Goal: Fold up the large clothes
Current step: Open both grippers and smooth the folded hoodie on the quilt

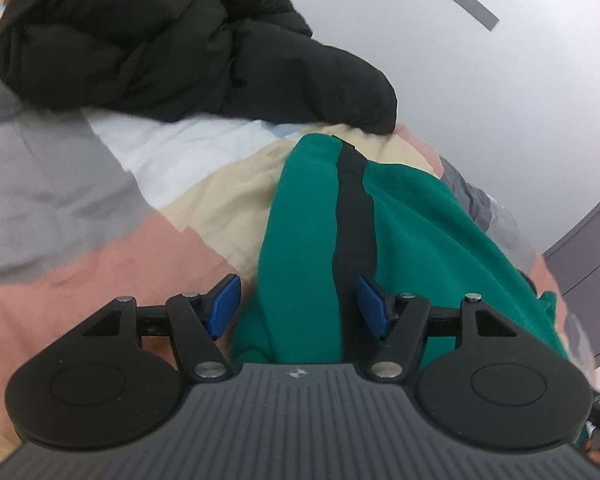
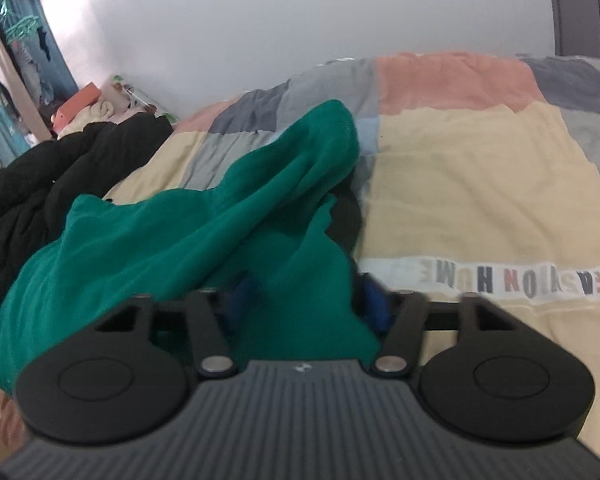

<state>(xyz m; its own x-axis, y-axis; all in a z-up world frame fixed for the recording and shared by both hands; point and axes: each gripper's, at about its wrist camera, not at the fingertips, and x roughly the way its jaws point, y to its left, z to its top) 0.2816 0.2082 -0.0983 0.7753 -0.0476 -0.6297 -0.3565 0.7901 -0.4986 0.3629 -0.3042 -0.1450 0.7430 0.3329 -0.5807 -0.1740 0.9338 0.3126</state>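
on patchwork quilt (image 2: 480,184), soft green fleece garment (image 1: 412,220) sits betw. both tools' spread pads, left tool (image 1: 296,306) & right tool (image 2: 306,300).

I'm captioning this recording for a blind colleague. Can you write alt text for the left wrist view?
The left tool is open, its blue pads either side of a green garment with a black stripe, lying on a patchwork bedspread. A black puffer jacket is heaped farther back, by a white wall.

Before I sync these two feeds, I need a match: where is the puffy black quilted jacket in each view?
Left wrist: puffy black quilted jacket, upper left.
Right wrist: same jacket, left edge.
Shared landmark: green fleece garment, lying on the patchwork bedspread.
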